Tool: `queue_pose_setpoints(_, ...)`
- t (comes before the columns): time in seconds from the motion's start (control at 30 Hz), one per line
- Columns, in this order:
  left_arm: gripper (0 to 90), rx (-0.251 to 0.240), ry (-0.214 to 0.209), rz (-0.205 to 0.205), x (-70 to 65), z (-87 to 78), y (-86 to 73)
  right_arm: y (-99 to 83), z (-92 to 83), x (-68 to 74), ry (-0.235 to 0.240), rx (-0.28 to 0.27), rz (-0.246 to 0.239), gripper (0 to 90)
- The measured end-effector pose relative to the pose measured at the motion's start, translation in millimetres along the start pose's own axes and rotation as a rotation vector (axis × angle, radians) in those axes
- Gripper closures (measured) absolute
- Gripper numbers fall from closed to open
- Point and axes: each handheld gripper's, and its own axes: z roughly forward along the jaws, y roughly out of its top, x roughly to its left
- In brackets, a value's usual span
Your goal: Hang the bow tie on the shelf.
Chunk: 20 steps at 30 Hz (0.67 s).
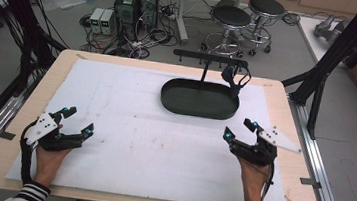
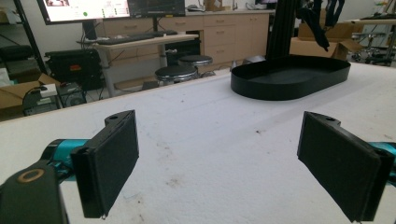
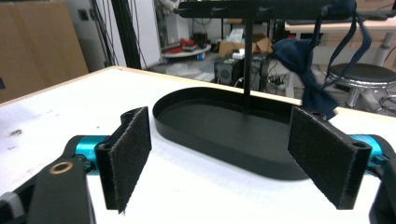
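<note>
Both hands wait, jaws wide and empty.
Your left gripper (image 1: 74,121) and right gripper (image 1: 240,128) rest on the counter (image 1: 127,140). The bow tie (image 3: 303,60) hangs from the rack (image 1: 210,58) over the tray (image 1: 198,107); likely soft and light, so pinch its knot.

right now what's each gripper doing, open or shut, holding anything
left gripper: open, holding nothing
right gripper: open, holding nothing

Wooden table (image 1: 287,99), white mat (image 1: 137,141), black tray (image 1: 199,100)
</note>
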Motion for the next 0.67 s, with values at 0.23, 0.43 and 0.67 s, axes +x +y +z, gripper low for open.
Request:
queue_pose_setpoints(0.23,12.8,-0.004,-0.005,-0.009,-2.6,-3.7,0.0,-45.8,-0.7,7.9,-0.046,0.011,-0.066,12.2)
queue_pose_setpoints(0.43,11.7,-0.005,-0.013,-0.008,-6.9,-6.6,0.0,-61.3,-3.5,10.7,-0.077,-0.035,-0.093,12.1)
queue_pose_setpoints(0.67,11.7,-0.007,-0.010,-0.018,-6.3,-7.3,-0.4,-66.9,-1.9,8.1,-0.102,0.001,-0.086,11.0)
